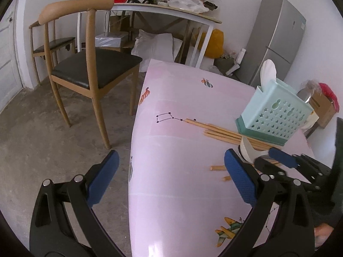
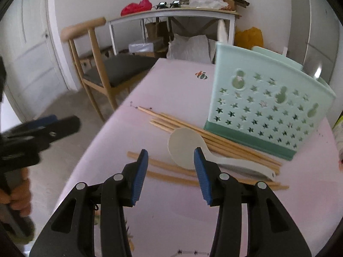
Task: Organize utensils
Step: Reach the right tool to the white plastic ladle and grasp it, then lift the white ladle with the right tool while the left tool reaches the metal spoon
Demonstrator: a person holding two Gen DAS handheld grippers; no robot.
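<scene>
A mint-green utensil basket (image 2: 270, 109) with star holes stands on the pink table (image 2: 171, 90); it also shows in the left wrist view (image 1: 276, 113) with a white spoon (image 1: 267, 71) standing in it. Several wooden chopsticks (image 2: 193, 128) lie in front of the basket, two more (image 2: 171, 169) nearer me. A white rice paddle (image 2: 186, 147) lies on them. My right gripper (image 2: 171, 160) is open, just above the paddle and near chopsticks. My left gripper (image 1: 171, 171) is open and empty over the table's left edge. The right gripper (image 1: 278, 160) shows there too.
A wooden chair (image 1: 85, 64) with a dark seat stands left of the table. A cluttered white desk (image 1: 167, 12) is at the back, bags under it. A grey fridge (image 1: 278, 38) stands at the back right. A cardboard box (image 1: 323, 105) sits beyond the table's right side.
</scene>
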